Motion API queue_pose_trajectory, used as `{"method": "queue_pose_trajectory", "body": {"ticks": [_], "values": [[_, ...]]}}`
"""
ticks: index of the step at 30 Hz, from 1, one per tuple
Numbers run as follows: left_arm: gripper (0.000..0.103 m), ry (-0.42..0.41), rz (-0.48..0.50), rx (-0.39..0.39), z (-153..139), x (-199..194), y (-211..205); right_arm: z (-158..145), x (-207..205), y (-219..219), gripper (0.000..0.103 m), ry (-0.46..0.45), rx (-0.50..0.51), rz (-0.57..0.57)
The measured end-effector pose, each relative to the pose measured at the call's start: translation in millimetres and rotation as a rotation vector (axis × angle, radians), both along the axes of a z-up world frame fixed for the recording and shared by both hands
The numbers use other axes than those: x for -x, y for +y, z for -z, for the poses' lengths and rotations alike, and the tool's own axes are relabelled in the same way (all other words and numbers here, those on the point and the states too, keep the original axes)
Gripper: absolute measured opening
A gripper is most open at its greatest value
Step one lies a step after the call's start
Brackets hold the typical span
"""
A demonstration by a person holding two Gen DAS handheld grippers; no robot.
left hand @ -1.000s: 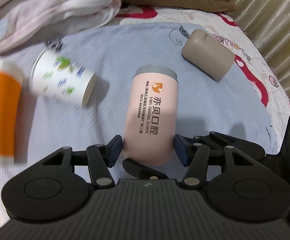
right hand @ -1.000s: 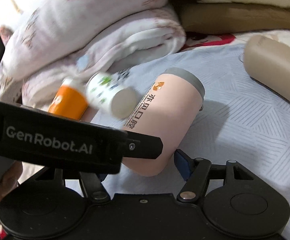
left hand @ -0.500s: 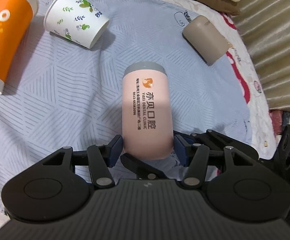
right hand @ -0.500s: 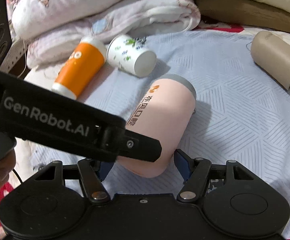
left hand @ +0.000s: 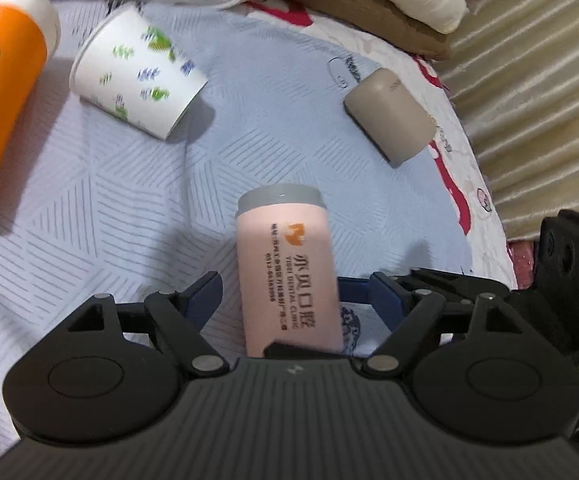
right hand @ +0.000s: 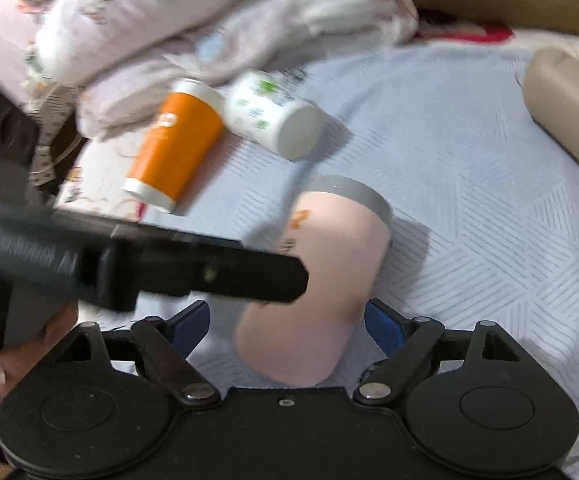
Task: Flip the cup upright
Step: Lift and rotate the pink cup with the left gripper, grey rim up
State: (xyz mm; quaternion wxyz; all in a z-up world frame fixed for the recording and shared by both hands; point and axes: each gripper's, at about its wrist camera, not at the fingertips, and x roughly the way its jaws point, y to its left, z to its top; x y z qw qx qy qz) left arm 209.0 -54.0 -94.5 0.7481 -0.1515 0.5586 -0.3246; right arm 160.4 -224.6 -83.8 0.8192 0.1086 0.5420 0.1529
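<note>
Pink cup (left hand: 289, 276) is lying between my left gripper's (left hand: 289, 292) wide jaws, grey end pointing away; right gripper (right hand: 287, 320) also gaping around it

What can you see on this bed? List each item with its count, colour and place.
Pink cylindrical cup with grey band: 1, pink, between both grippers' open fingers.
Orange plastic cup with white ends: 1, orange, lying far left.
White paper cup with leaf print: 1, white, lying beside the orange one.
Beige cylindrical cup: 1, beige, lying far right.
Patterned bedspread: 1, pale blue, under all cups.
Folded quilt: 1, pinkish white, behind.
Left gripper: 1, black, open.
Right gripper: 1, black, open.
</note>
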Motion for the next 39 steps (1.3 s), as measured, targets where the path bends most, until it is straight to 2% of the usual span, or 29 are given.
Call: {"method": "queue_pose_trajectory", "body": {"ticks": [4, 7, 8, 9, 10, 12, 17, 21, 29, 32, 39], "values": [[0.076, 0.006, -0.005, 0.016, 11, -6, -1, 3, -8, -10, 0.089, 0.05, -0.084, 0.038], [0.068, 0.036, -0.009, 0.036, 21, -11, 0, 4, -13, -6, 0.088, 0.06, -0.08, 0.029], [0.066, 0.056, -0.005, 0.056, 25, -13, 1, 4, -13, -5, 0.084, 0.059, -0.068, 0.026], [0.06, 0.076, 0.0, 0.082, 30, -14, 2, 5, -14, -4, 0.079, 0.064, -0.061, 0.018], [0.06, 0.085, 0.009, 0.099, 33, -13, 2, 5, -15, -5, 0.074, 0.07, -0.061, 0.013], [0.061, 0.062, 0.022, 0.113, 35, -10, 1, 7, -18, -8, 0.074, 0.077, -0.066, -0.005], [0.061, 0.066, 0.037, 0.123, 36, -10, 3, 7, -17, -6, 0.074, 0.053, -0.056, -0.05], [0.061, 0.035, 0.047, 0.108, 31, -3, 10, 3, 0, 5, 0.074, -0.035, -0.006, -0.09], [0.061, -0.196, 0.087, 0.002, -3, 19, 10, -6, 28, 30, 0.072, -0.273, 0.12, -0.174], [0.061, -0.266, 0.066, -0.007, -8, 19, 11, -6, 26, 34, 0.072, -0.358, 0.163, -0.199], [0.061, -0.461, 0.028, -0.076, -21, 21, 11, 0, 27, 59, 0.071, -0.613, 0.348, -0.301]]}}
